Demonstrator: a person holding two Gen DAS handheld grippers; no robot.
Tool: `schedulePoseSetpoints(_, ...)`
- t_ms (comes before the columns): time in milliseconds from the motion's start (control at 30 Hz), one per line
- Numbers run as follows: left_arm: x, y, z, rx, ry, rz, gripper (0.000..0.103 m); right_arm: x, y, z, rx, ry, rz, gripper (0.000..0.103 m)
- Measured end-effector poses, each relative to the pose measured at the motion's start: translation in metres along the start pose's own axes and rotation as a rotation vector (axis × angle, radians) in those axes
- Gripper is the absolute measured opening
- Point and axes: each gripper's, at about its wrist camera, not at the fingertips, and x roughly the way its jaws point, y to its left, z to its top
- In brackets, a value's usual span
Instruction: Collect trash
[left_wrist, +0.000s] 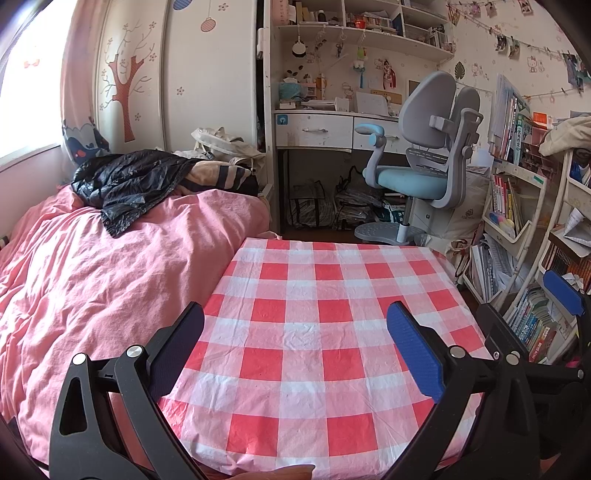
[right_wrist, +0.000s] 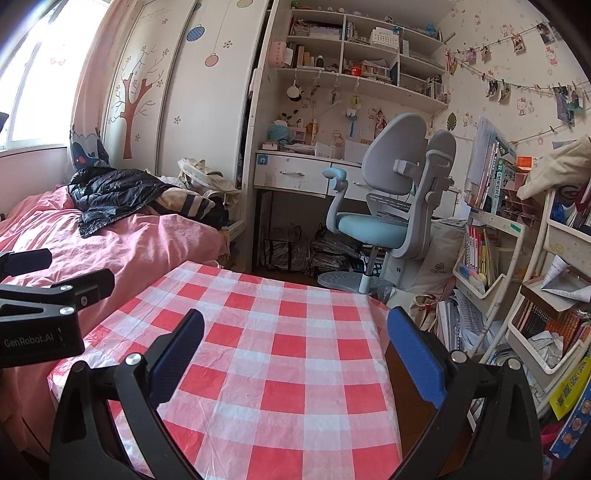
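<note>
trash cannot be made out on the checked tablecloth (left_wrist: 314, 332), above which left gripper (left_wrist: 295, 343) and right gripper (right_wrist: 295, 347) gape unladen.

My left gripper (left_wrist: 295, 343) and right gripper (right_wrist: 295, 347): black arms, blue ribbed pads, silver screws ("GenRobot.AI" lettering on the left one)

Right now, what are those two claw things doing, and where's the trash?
Left gripper open, empty. Right gripper open, empty. No trash visible on checkered tablecloth. Nothing in the way.
</note>
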Motion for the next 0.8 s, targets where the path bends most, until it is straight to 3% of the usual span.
schedulePoseSetpoints(800,0.0021,-0.0006,0.0025,-0.003,0.012,-0.03,0.096,0.0009,0.0003,-0.0003,-0.003,0.001,0.003,0.095)
